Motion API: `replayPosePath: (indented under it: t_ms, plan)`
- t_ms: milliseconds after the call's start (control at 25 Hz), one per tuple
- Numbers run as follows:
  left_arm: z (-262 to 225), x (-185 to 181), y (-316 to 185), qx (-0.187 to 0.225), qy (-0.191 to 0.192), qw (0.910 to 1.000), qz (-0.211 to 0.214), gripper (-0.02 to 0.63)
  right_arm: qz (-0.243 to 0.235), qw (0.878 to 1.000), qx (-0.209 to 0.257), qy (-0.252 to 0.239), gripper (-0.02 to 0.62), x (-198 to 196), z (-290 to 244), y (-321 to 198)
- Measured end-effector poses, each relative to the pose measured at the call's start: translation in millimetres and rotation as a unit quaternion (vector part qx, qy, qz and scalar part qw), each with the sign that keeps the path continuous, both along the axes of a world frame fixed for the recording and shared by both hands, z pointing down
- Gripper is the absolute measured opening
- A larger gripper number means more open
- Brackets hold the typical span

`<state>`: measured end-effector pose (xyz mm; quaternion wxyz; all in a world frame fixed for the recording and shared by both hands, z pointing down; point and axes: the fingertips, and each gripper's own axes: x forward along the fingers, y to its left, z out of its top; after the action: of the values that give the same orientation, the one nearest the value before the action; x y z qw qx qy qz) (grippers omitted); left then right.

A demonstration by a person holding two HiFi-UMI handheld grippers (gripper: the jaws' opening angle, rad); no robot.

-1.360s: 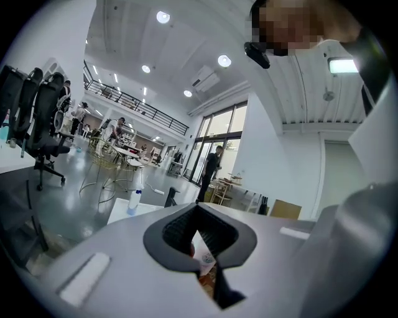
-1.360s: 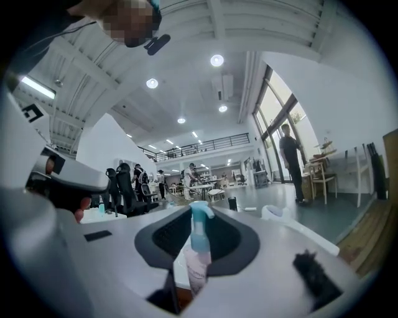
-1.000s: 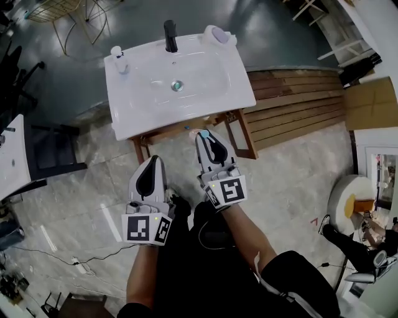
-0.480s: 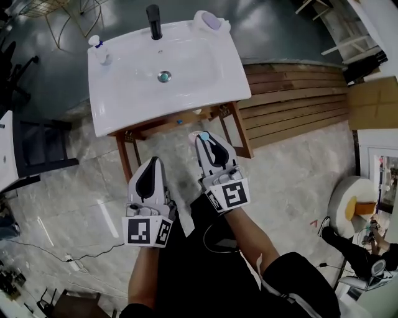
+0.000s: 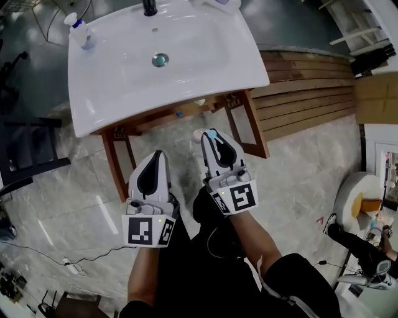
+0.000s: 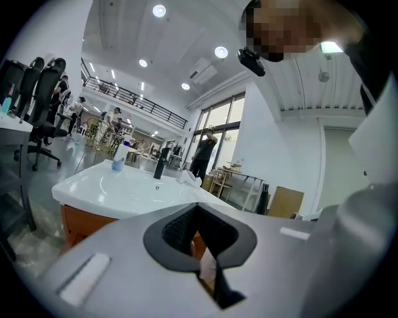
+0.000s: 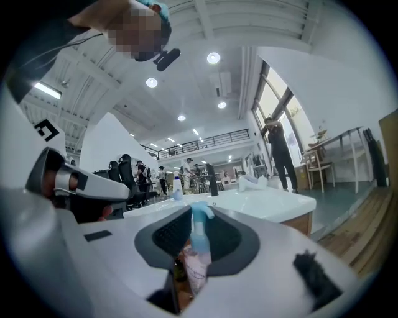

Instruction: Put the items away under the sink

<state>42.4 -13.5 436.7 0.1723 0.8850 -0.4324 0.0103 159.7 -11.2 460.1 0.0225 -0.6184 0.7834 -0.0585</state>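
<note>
The white sink (image 5: 205, 56) stands on a wooden stand (image 5: 250, 119) at the top of the head view. My right gripper (image 5: 211, 138) is in front of the stand's right side. It is shut on a small spray bottle (image 5: 210, 133) with a light-blue top. In the right gripper view the bottle (image 7: 199, 248) stands upright between the jaws of the right gripper (image 7: 198, 264). My left gripper (image 5: 158, 154) hangs lower left of it, its jaws together. In the left gripper view the left gripper (image 6: 208, 273) leaves only a thin slit.
A black faucet (image 5: 149, 7) and a soap dispenser (image 5: 78, 31) stand on the sink's far rim. Wooden planks (image 5: 305, 93) and a cardboard box (image 5: 376, 96) lie to the right. A black chair (image 5: 31, 161) stands left; a cable (image 5: 62, 261) runs across the tiled floor.
Both grippers have sunk in front of the sink, which now looks larger and nearer in the head view. The right gripper still holds the spray bottle.
</note>
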Motion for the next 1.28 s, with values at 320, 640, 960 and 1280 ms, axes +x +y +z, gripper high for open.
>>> replayPosePath:
  t_ms: [320, 640, 960, 1280]
  plan:
    - [65.8, 9.0, -6.3, 0.008, -0.004, 0.9999, 0.007, 0.005, -0.001, 1.0, 0.002, -0.009, 0.081, 1.0, 63.4, -6.9]
    - [137.7, 24.3, -15.3, 0.027, 0.001, 0.9992, 0.031, 0.005, 0.004, 1.0, 0.012, -0.008, 0.081, 9.5, 124.0, -10.3]
    - [200.1, 25.2, -23.4, 0.059, 0.005, 0.9972, 0.045, 0.005, 0.003, 0.999, 0.036, -0.001, 0.081, 12.3, 180.3, -10.2]
    - [226.7, 21.4, -15.7, 0.074, 0.018, 0.9955, 0.057, 0.005, 0.006, 0.999, 0.033, -0.007, 0.081, 8.3, 219.6, -11.9]
